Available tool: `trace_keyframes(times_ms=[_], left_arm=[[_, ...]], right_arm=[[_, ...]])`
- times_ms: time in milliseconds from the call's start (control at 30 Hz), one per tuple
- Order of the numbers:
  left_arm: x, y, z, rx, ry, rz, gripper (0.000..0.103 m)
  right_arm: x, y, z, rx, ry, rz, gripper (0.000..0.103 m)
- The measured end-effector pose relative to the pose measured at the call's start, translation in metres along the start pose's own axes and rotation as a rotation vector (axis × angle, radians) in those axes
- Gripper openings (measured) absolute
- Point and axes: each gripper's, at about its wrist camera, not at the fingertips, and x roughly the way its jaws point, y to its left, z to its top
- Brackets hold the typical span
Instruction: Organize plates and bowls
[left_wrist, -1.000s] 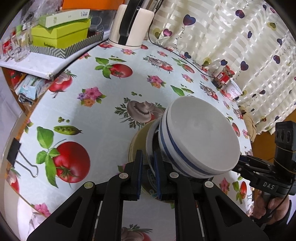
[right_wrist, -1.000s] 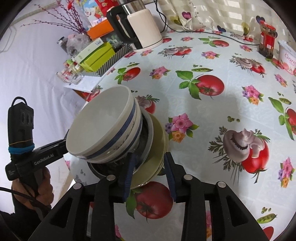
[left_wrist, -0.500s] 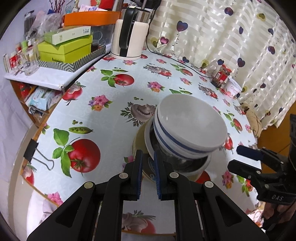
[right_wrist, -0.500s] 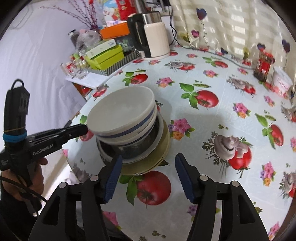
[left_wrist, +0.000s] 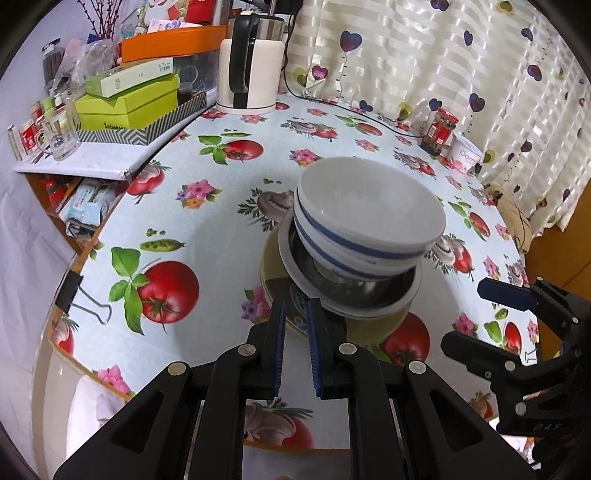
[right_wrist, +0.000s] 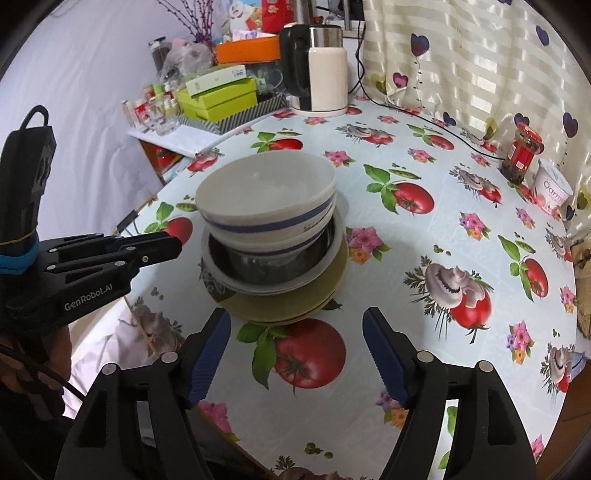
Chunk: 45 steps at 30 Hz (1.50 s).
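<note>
A stack stands on the table: two white bowls with blue stripes (left_wrist: 369, 218) (right_wrist: 269, 199) on top, a steel bowl (left_wrist: 354, 288) (right_wrist: 266, 266) in a white plate (right_wrist: 280, 284) under them, and yellow-green plates (left_wrist: 273, 273) (right_wrist: 295, 306) at the bottom. My left gripper (left_wrist: 295, 325) is nearly shut and empty, its tips just short of the plates' near rim. It also shows in the right wrist view (right_wrist: 162, 245). My right gripper (right_wrist: 295, 332) is wide open and empty, just in front of the stack. It also shows in the left wrist view (left_wrist: 495, 291).
A white kettle (left_wrist: 251, 70) (right_wrist: 317, 70) stands at the table's far edge with its cord along the curtain. Green boxes (left_wrist: 129, 103) lie on a side shelf at left. A red-lidded jar (right_wrist: 521, 155) and a yoghurt tub (right_wrist: 554, 188) stand at the far right. A binder clip (left_wrist: 77, 295) grips the table edge.
Both grippers have let go of the stack and pulled back from it. The right gripper opened wide. The stack was tilted and now rests level on the table.
</note>
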Motion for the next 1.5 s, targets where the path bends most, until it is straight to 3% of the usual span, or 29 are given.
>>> trace_keyframes(times_ms=[1500], left_arm=[[0.016,-0.005,-0.007,0.005,0.039,0.02,0.012]], right_arm=[[0.01,0.0,-0.009,0.016,0.025,0.02,0.082]])
